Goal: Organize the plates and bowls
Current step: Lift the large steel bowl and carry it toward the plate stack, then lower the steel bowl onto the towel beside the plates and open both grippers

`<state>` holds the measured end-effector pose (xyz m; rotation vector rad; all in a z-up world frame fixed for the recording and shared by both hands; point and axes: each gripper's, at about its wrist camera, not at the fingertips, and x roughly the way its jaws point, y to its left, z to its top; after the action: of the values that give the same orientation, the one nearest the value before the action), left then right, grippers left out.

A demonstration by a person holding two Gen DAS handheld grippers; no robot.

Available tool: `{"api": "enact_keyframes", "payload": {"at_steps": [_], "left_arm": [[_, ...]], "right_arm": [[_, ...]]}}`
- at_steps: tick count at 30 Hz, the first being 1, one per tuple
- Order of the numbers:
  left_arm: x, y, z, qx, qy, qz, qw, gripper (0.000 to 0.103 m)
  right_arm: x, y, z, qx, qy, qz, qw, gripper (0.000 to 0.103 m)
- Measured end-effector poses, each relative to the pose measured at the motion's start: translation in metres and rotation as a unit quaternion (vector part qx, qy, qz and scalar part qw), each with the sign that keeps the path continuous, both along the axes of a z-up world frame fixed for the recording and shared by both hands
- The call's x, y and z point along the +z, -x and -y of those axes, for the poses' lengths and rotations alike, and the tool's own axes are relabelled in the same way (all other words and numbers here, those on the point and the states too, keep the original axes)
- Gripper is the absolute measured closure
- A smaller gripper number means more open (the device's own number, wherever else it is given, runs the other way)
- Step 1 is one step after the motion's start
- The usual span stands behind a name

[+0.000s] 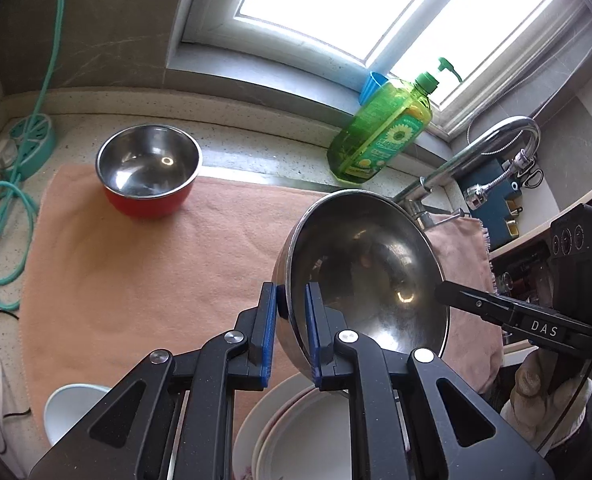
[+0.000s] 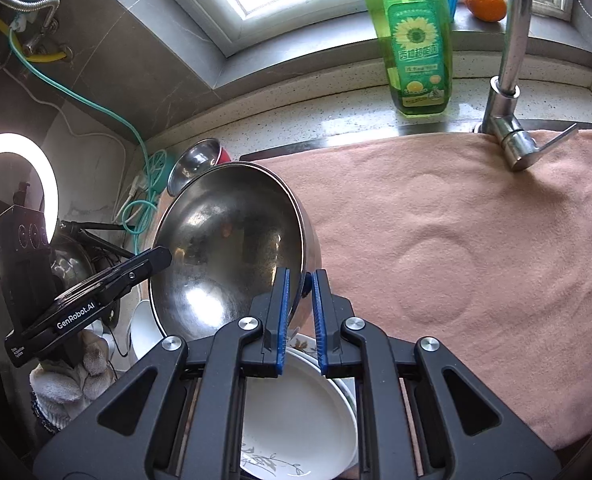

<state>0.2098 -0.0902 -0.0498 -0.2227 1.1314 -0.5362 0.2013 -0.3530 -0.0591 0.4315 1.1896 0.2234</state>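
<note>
A large steel bowl [image 1: 367, 272] [image 2: 232, 252] hangs tilted above the pink towel [image 1: 136, 280] [image 2: 455, 240], held at opposite sides of its rim. My left gripper [image 1: 290, 320] is shut on the near rim in the left wrist view. My right gripper [image 2: 300, 308] is shut on the other side; its tip [image 1: 439, 292] shows at that view's right. A red bowl with a steel inside [image 1: 148, 168] [image 2: 200, 160] stands upright at the towel's far left. White plates [image 1: 296, 432] [image 2: 296, 412] lie stacked below the grippers. A small white bowl [image 1: 72, 404] sits beside them.
A green soap bottle [image 1: 379, 136] [image 2: 415, 40] and a chrome faucet [image 1: 495, 136] [image 2: 511, 60] stand along the back ledge under the window. An orange [image 2: 485, 2] and a blue cup [image 1: 371, 86] rest on the sill. Teal cable and power strip [image 1: 28, 148] lie left.
</note>
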Motion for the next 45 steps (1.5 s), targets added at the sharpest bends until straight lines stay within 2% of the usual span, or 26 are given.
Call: {"api": "enact_keyframes", "payload": {"at_steps": [10,20,30,45], "left_arm": [[-0.011,0.016,0.065,-0.064,-0.01,-0.014,0.9978,0.091],[-0.028,0.035,0.108,-0.108,-0.024,-0.035,0.9933,0.091],[-0.04,0.047,0.13,-0.13,-0.037,-0.047,0.9896,0.091],[-0.051,0.055,0.138,-0.136,-0.045,-0.055,0.9881,0.091]], "right_arm": [[-0.015,0.033,0.062,-0.047,0.014,-0.018,0.999,0.091],[-0.044,0.057,0.099,-0.074,0.02,-0.049,0.996,0.091],[-0.063,0.071,0.116,-0.085,0.019,-0.068,0.994,0.091],[-0.076,0.078,0.121,-0.082,0.02,-0.078,0.993,0.091]]}}
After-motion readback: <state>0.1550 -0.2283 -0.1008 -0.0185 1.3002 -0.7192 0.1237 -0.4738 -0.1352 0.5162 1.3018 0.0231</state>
